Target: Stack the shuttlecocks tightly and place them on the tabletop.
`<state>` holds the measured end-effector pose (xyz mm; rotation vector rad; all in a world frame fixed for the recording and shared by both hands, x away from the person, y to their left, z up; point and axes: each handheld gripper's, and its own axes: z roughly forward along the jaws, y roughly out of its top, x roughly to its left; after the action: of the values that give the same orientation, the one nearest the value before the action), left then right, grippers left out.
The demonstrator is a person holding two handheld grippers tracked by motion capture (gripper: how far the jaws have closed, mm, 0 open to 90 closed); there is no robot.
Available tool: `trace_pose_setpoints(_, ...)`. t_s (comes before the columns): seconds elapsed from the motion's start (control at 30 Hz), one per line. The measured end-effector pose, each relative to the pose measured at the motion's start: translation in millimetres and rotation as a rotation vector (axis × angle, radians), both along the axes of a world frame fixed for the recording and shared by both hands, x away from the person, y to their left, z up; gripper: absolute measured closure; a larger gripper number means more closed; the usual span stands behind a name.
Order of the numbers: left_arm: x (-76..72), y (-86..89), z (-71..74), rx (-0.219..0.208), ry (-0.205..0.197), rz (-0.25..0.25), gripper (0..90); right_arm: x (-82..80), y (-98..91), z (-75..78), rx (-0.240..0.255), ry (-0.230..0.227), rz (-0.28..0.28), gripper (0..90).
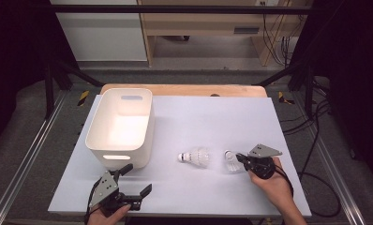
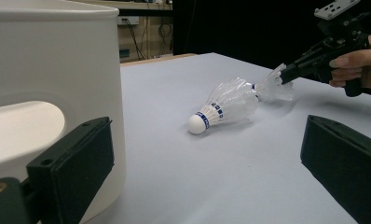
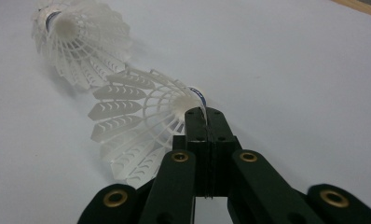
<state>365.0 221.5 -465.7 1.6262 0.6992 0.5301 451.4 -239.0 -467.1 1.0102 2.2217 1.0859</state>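
Flat white-topped desk (image 1: 250, 117) — bearing a white plastic bin (image 1: 120, 126) and two white plastic shuttlecocks (image 1: 195, 157), both lying down.

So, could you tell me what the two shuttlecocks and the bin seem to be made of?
The held shuttlecock and the lying shuttlecock look like translucent white moulded plastic: slotted, ribbed skirts. The lying one's white cap could be foam or cork. The bin looks like matte white plastic, smooth with rounded corners.

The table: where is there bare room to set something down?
The table's far right half, beyond the two shuttlecocks, is bare; so is the near strip between the left gripper and right gripper. It is crowded around the shuttlecocks and by the white bin.
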Motion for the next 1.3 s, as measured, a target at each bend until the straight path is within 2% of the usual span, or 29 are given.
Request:
trace_pose_setpoints(0.7, -0.3, 0.5, 0.1, 0.002, 0.0, 0.001, 2.6, -5.4, -8.6, -12.3, -0.026, 0.003, -0.004, 84.0)
trace_pose_setpoints(1.07, -0.4, 0.5, 0.1, 0.003, 0.0, 0.001, 2.6, -6.9, -11.0, -11.6, -0.017, 0.013, -0.022, 70.3)
trace_pose_setpoints(1.23, -0.2, 0.9, 0.2, -0.003, 0.0, 0.002, 2.6, -12.5, -14.0, -6.4, -0.012, 0.017, -0.036, 61.4)
trace_pose_setpoints(1.3, -0.1, 1.3, 0.3, -0.001, 0.0, 0.001, 2.6, -16.0, -16.8, -2.7, -0.005, 0.019, -0.049, 54.9)
